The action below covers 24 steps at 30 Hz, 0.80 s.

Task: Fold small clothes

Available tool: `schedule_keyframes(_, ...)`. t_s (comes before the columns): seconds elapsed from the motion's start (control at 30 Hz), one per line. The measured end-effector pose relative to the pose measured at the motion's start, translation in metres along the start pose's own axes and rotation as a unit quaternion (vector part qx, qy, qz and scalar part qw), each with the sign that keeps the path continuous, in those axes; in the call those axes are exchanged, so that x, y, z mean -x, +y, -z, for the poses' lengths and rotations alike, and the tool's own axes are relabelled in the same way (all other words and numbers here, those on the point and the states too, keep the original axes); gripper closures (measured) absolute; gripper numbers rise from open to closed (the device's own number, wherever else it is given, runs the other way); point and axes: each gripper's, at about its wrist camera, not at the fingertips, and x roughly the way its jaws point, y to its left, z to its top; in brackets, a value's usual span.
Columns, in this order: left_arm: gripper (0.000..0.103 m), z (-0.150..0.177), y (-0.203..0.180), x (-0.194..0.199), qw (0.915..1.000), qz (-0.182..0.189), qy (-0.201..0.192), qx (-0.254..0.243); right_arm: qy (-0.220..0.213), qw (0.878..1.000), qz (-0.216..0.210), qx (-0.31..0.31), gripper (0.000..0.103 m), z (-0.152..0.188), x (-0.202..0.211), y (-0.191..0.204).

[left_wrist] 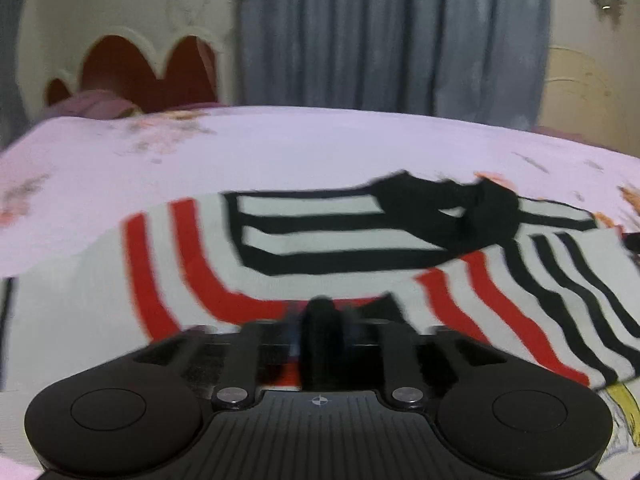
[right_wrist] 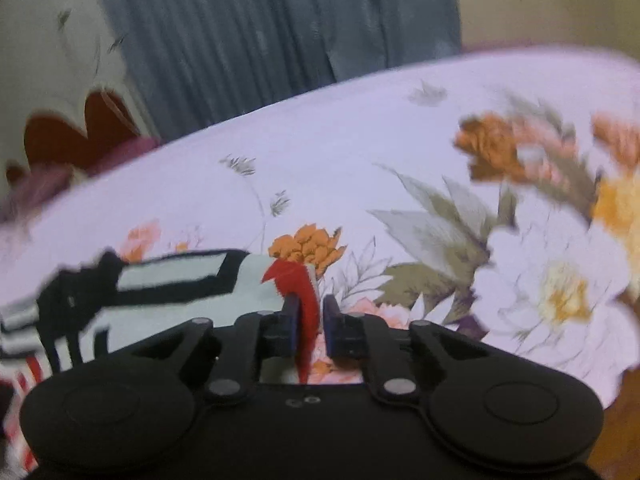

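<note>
While left view hides contact, right gripper (right_wrist: 308, 320) straddles shirt (right_wrist: 248, 280) hem — apart.

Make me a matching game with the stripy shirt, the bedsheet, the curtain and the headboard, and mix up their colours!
Things:
1. striped shirt
2. bedsheet
3. curtain
4. headboard

Colours:
A. grey-blue
B. pale lilac with flowers
C. dark red with a cream edge
D. white with red and black stripes

Pairs: 1-D, 2-B, 3-A, 4-C
</note>
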Motion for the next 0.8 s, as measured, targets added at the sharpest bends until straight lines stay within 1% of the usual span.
schedule_keyframes(0.03,0.045,-0.003,0.0,0.011,0.9996,-0.015,-0.023,-0.001,-0.012,1.0,0.01,0.009,0.079,0.0,0.009,0.003)
schedule_keyframes(0.07,0.045,-0.006,-0.003,0.021,0.999,-0.013,-0.043,-0.007,-0.024,1.0,0.013,0.014,0.078,0.0,0.018,0.006)
schedule_keyframes(0.1,0.045,-0.009,-0.011,0.028,0.9986,0.004,-0.051,-0.017,-0.029,0.999,-0.002,0.016,0.077,0.0,0.026,0.007)
schedule_keyframes(0.13,0.045,-0.013,-0.028,0.03,0.9979,0.028,-0.05,-0.031,-0.026,0.999,-0.021,0.023,0.079,0.002,0.03,0.011)
schedule_keyframes(0.17,0.045,-0.015,-0.046,0.03,0.996,0.057,-0.047,-0.05,-0.023,0.999,-0.026,0.034,0.079,0.005,0.031,0.016)
schedule_keyframes(0.23,0.045,-0.013,-0.085,0.026,0.9905,0.099,-0.037,-0.088,-0.011,0.998,-0.026,0.047,0.08,0.015,0.027,0.026)
schedule_keyframes(0.3,0.045,-0.008,-0.113,0.013,0.9876,0.116,-0.006,-0.106,0.004,0.998,-0.017,0.055,0.083,0.026,0.021,0.031)
schedule_keyframes(0.33,0.045,-0.003,-0.121,0.001,0.9862,0.125,0.028,-0.105,0.001,0.998,-0.009,0.062,0.084,0.032,0.023,0.032)
schedule_keyframes(0.37,0.043,0.004,-0.123,-0.003,0.9868,0.122,0.03,-0.102,-0.003,0.997,-0.004,0.074,0.084,0.037,0.027,0.032)
schedule_keyframes(0.4,0.042,0.006,-0.121,-0.001,0.9868,0.125,0.025,-0.1,-0.005,0.996,0.002,0.086,0.084,0.04,0.03,0.033)
schedule_keyframes(0.43,0.042,0.004,-0.118,0.002,0.9868,0.127,0.03,-0.096,-0.002,0.995,0.006,0.097,0.083,0.044,0.035,0.033)
schedule_keyframes(0.47,0.042,0.001,-0.114,0.01,0.9881,0.121,0.029,-0.091,0.004,0.995,0.006,0.103,0.081,0.047,0.041,0.032)
schedule_keyframes(0.53,0.042,0.002,-0.103,0.03,0.9886,0.121,-0.001,-0.089,0.002,0.995,-0.008,0.1,0.08,0.057,0.065,0.028)
schedule_keyframes(0.57,0.042,0.005,-0.099,0.031,0.9884,0.119,0.003,-0.094,0.0,0.995,-0.019,0.101,0.079,0.065,0.078,0.029)
schedule_keyframes(0.6,0.042,0.012,-0.097,0.029,0.9883,0.111,0.024,-0.102,0.003,0.994,-0.023,0.107,0.079,0.072,0.085,0.03)
schedule_keyframes(0.63,0.042,0.019,-0.089,0.023,0.9879,0.112,0.042,-0.099,0.016,0.993,-0.019,0.115,0.079,0.082,0.086,0.032)
schedule_keyframes(0.67,0.042,0.022,-0.085,0.023,0.9882,0.121,0.034,-0.087,0.034,0.992,-0.01,0.121,0.078,0.092,0.081,0.031)
schedule_keyframes(0.7,0.042,0.019,-0.082,0.024,0.9883,0.122,0.037,-0.083,0.024,0.993,-0.012,0.117,0.078,0.096,0.082,0.029)
schedule_keyframes(0.73,0.042,0.013,-0.082,0.026,0.9888,0.116,0.035,-0.088,0.03,0.993,-0.013,0.11,0.078,0.092,0.082,0.029)
schedule_keyframes(0.77,0.042,0.007,-0.083,0.028,0.9896,0.109,0.019,-0.092,0.026,0.994,-0.013,0.105,0.078,0.083,0.082,0.03)
schedule_keyframes(0.8,0.042,0.001,-0.086,0.027,0.9893,0.112,0.003,-0.093,0.01,0.995,-0.017,0.102,0.078,0.074,0.082,0.033)
